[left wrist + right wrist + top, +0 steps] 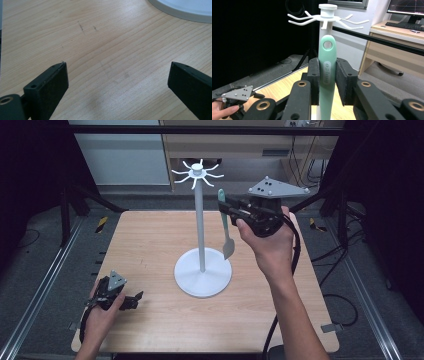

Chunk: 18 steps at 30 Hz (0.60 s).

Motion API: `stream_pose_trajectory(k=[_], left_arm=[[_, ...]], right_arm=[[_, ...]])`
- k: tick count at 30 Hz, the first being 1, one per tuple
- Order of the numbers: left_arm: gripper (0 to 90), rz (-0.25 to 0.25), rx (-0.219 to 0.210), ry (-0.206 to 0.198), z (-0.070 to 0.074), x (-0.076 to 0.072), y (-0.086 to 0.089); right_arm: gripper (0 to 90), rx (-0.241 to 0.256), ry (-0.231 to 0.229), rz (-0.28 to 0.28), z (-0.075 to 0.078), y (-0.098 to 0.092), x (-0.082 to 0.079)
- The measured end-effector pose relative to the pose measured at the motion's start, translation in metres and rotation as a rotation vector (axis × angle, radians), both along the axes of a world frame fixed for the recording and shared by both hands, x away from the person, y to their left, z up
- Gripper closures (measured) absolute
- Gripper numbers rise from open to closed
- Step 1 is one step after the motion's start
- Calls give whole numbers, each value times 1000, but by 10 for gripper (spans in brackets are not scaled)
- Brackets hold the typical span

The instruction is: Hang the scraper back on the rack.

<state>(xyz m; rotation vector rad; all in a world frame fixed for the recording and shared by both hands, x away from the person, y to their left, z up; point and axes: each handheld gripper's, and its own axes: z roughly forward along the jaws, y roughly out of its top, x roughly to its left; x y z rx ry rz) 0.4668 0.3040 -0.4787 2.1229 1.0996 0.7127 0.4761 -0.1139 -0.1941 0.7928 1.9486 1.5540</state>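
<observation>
The spatula (225, 222) hangs upright right of centre in the high view, its long axis vertical: green handle up, grey blade down, the blade just above the rack's round base (202, 272). In the right gripper view the handle (327, 72) stands in the middle of the frame, clamped between the two black pads (314, 80), with its hanging hole (327, 45) free above them. The right gripper (229, 209) is closed on the handle, gripping it below that hole.

The relation that matters is hole to hook. The rack's hooks (324, 18) fan out from the top of the pole at the upper middle of the right gripper view, above the hole and beyond it. In the high view the same hooks (198, 173) sit up and to the left of the handle's top, near but apart. So the next move looks like a lift and a push toward the pole, keeping the handle upright so the hole meets a hook tip.

The left gripper (131, 301) rests low at the lower left of the high view, on the table (150, 235), well apart from the rack. Its jaws stand wide open over bare wood, holding nothing.
</observation>
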Motion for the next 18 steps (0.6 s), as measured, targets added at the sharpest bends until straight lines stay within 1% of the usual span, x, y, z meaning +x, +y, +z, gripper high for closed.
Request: stream_pose_trajectory(k=[8,18], left_arm=[[28,-1,1,0,0,0,0],[29,-1,-1,-1,0,0,0]], right_arm=[[745,5,-4,1,1,3,0],[745,-5,-8,-2,5,7,0]])
